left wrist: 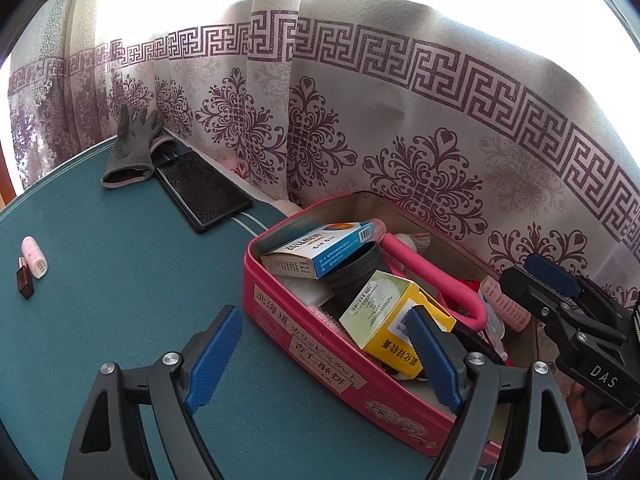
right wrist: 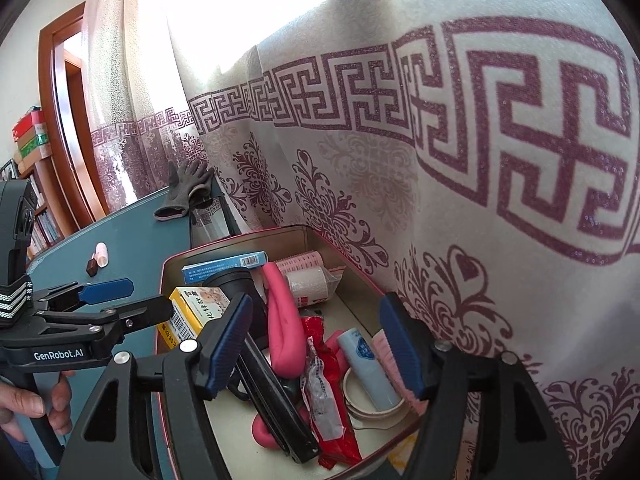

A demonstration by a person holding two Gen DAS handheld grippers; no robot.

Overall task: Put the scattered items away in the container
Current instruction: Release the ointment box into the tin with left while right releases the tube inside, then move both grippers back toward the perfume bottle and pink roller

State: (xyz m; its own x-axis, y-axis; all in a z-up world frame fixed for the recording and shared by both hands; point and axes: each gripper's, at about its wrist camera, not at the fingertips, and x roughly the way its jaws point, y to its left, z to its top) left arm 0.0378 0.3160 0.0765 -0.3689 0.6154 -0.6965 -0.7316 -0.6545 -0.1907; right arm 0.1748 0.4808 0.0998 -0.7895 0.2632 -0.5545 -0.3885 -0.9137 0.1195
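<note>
Pink rectangular tin container (left wrist: 308, 332) being filled at surface's (left wrist: 120, 312) curtain edge. Left claw (left wrist: 320, 364) and right claw (right wrist: 316, 344) both being held wide, empty. Pale pink cylindrical roller (left wrist: 34, 257) being left outside; it should be approached low and gripped across its middle.

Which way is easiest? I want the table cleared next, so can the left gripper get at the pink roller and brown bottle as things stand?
Probably yes. The left gripper is open and holds nothing, and the pink roller and brown bottle lie side by side on bare teal table to its left, with nothing between; the pink tin sits off to the right.
</note>
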